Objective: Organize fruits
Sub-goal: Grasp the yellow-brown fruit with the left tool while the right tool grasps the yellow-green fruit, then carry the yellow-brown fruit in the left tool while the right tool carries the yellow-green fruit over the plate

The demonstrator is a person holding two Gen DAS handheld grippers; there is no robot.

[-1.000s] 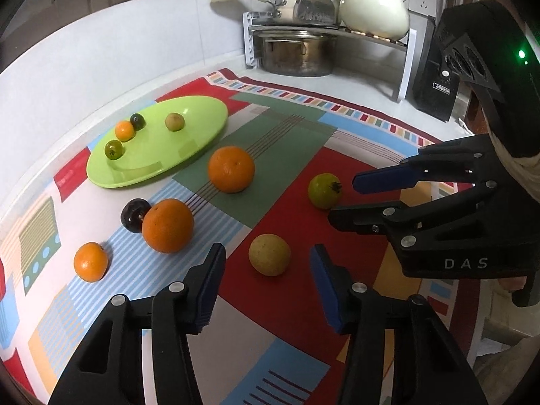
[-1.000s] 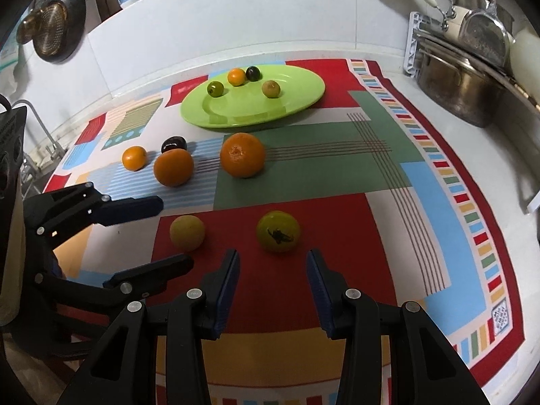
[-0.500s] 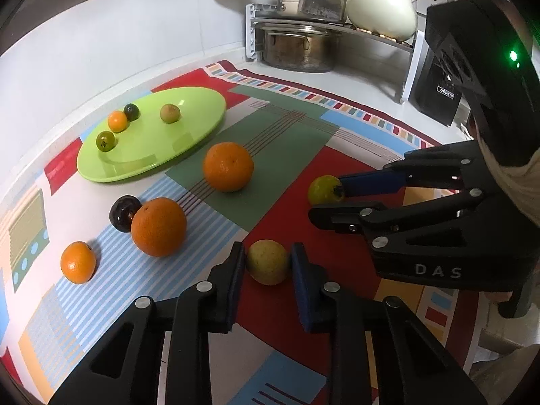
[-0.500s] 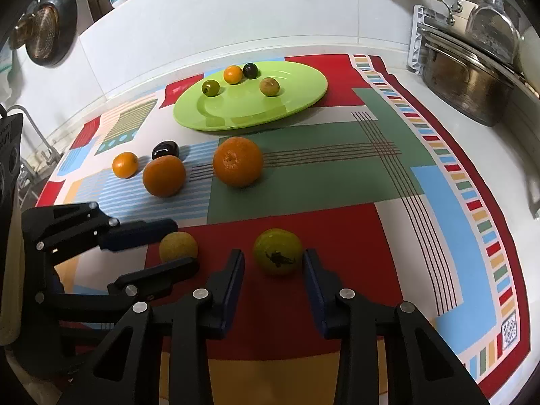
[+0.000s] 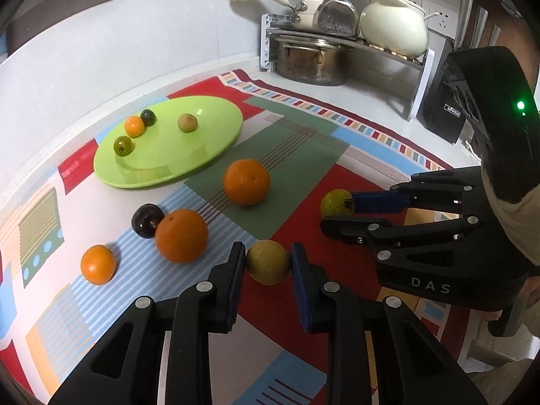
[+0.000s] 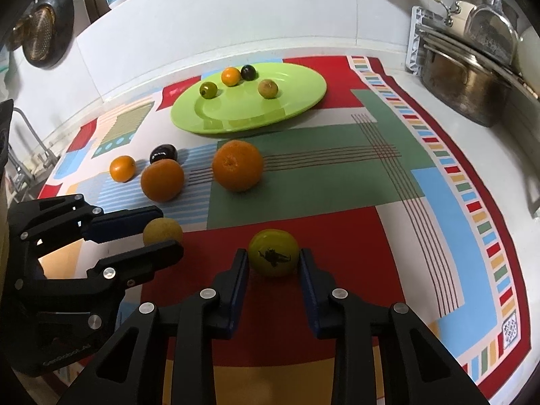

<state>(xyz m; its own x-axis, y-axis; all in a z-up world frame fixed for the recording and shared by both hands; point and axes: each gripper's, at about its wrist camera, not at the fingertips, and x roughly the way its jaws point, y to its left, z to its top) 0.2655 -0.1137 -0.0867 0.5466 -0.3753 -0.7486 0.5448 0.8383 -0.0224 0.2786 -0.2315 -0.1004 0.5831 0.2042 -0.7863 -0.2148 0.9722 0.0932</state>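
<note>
On the bench, a bright patchwork cloth (image 6: 303, 175) holds all the fruit. The left tongs (image 5: 268, 260) sit narrow around a tan round fruit (image 5: 267, 262), one pad on each side, touching or almost. The right tongs (image 6: 274, 263) are closed the same way around a yellow-green fruit (image 6: 273, 252). Only the right camera shows the dark star mark on that fruit, facing the camera; from the left camera it pokes out sideways toward the blue pad. Both fruits are round, so no side is longer. Farther back lie two big oranges (image 6: 237, 165) (image 6: 162, 180), a small orange (image 6: 122, 168) and a dark plum (image 6: 163, 153) touching one big orange. Behind them the green plate (image 6: 297, 101) carries four little fruits. Only the left camera shows the white pot (image 5: 393, 25) on the rack.
</note>
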